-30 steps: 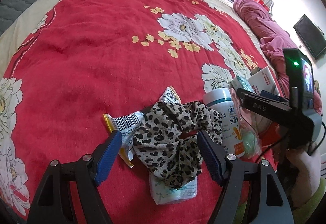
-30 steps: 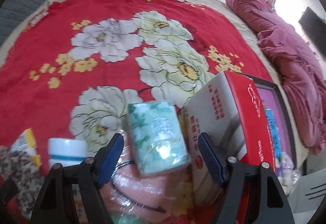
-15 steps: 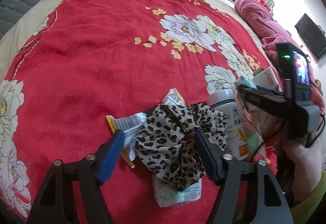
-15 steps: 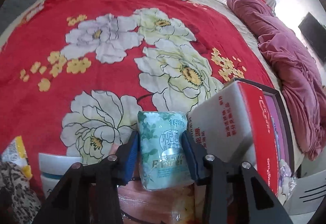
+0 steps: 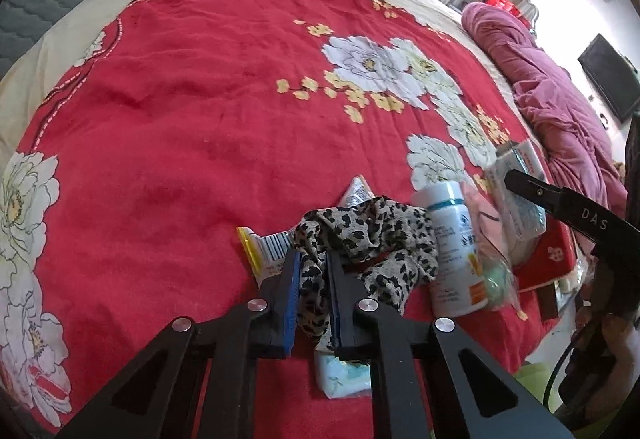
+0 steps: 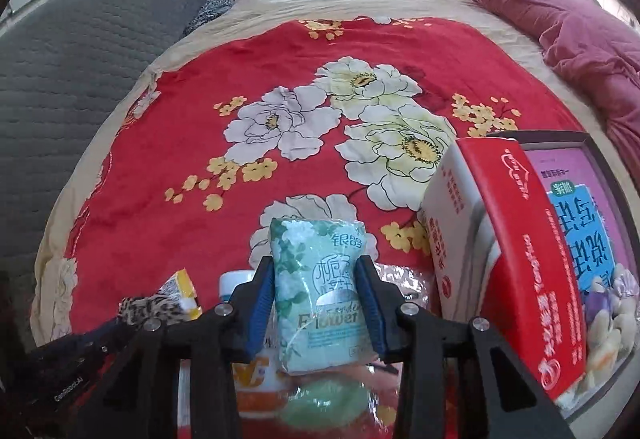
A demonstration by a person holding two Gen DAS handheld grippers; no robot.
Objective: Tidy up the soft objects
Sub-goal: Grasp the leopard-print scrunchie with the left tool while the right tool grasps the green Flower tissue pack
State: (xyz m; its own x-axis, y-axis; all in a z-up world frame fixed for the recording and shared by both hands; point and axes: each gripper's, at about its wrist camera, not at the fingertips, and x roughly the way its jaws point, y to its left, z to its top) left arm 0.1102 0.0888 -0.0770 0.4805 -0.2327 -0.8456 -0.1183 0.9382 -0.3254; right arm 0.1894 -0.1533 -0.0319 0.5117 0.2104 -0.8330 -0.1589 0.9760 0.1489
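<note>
A leopard-print cloth lies bunched on the red flowered bedspread. My left gripper is shut on its near fold, blue pads pinching the fabric. The cloth also shows at the lower left of the right wrist view. My right gripper is shut on a pale green tissue pack, holding it lifted above the pile. A second tissue pack lies half hidden under the cloth and my left fingers.
A white bottle stands right of the cloth. Beside it are a clear bag with pink and green items, a red-and-white box and a framed picture. A yellow-edged wrapper lies left. A pink quilt lines the right edge.
My left gripper closed from wide open onto the leopard cloth. My right gripper closed on the green tissue pack and lifted it, tilting upward.
</note>
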